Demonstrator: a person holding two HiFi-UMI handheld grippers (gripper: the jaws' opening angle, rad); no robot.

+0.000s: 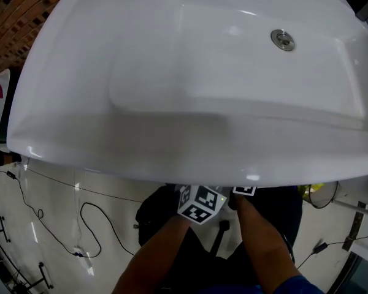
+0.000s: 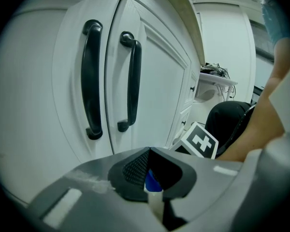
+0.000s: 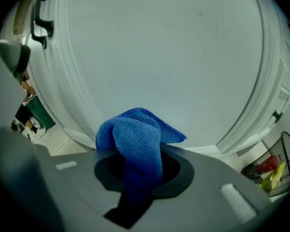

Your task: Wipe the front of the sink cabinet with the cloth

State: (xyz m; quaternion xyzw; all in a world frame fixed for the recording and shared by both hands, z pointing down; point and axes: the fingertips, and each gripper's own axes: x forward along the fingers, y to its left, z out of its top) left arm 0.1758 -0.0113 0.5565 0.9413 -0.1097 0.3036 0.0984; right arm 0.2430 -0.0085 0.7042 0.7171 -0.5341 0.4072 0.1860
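**A:** Arms?

**B:** Both bare, reaching forward side by side. Left forearm close beside right forearm. Black-and-white marker cubes at the wrists sit just beside each other.

**A:** Grippers?

**B:** Grey plastic left gripper: dark ribbed pads pressed together. Grey plastic right gripper: jaws clamped on a bunched blue microfibre cloth, which bulges past the tips.

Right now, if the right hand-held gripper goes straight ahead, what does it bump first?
The white cabinet door. The blue cloth pinched in the right hand-held gripper sticks out ahead, so it would likely touch the door first.
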